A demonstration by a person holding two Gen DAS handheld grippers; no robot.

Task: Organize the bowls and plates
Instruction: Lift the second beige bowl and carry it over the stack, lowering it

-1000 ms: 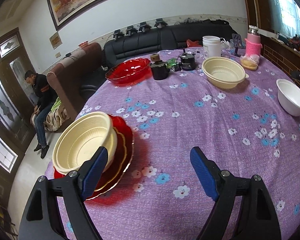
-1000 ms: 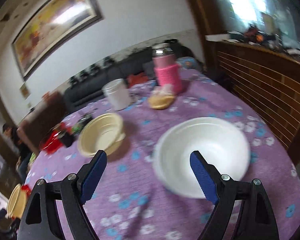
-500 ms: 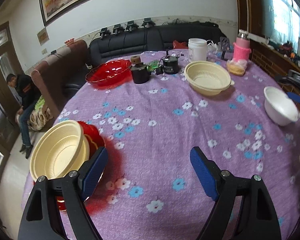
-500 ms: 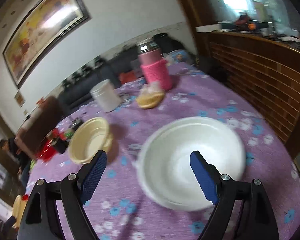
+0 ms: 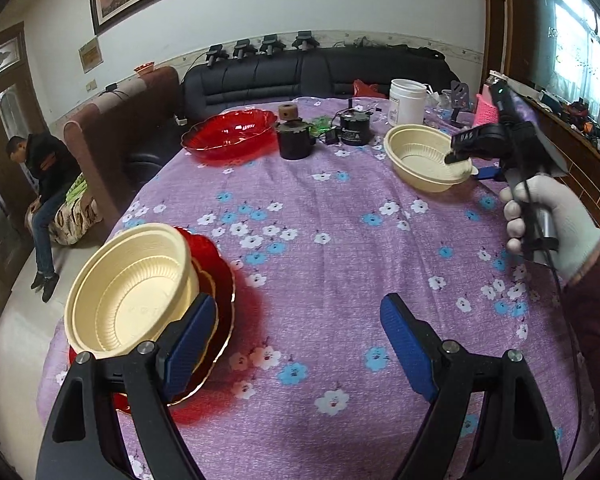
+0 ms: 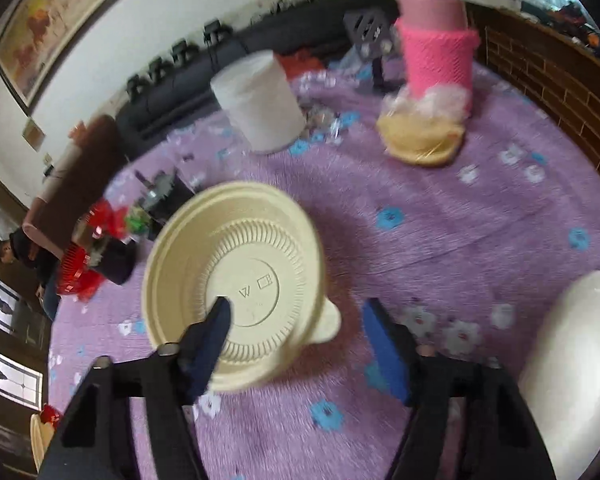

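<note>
A cream bowl [image 5: 132,296] sits nested on a stack of red plates [image 5: 222,276] at the near left of the purple flowered table [image 5: 332,240]. My left gripper [image 5: 296,316] hovers open just to the right of that stack, holding nothing. A second cream bowl [image 6: 236,280] [image 5: 424,160] stands farther back. My right gripper [image 6: 298,304] [image 5: 470,164] straddles its near rim, one finger inside and one outside. Its jaws are closing, but the outer pad is still clear of the rim. A white bowl [image 6: 572,356] lies to its right. A red glass bowl [image 5: 230,138] stands at the far left.
Behind the cream bowl are a white jar [image 6: 260,100], a pink-sleeved bottle [image 6: 436,52] and a wrapped food dish [image 6: 420,136]. A black pot [image 5: 294,140] and a black device [image 5: 354,130] stand mid-back. A person [image 5: 44,184] sits at far left. A gloved hand [image 5: 556,224] holds the right gripper.
My right gripper swung left from over the white bowl to the cream bowl and its jaws narrowed around the rim. The gloved hand came into the left wrist view.
</note>
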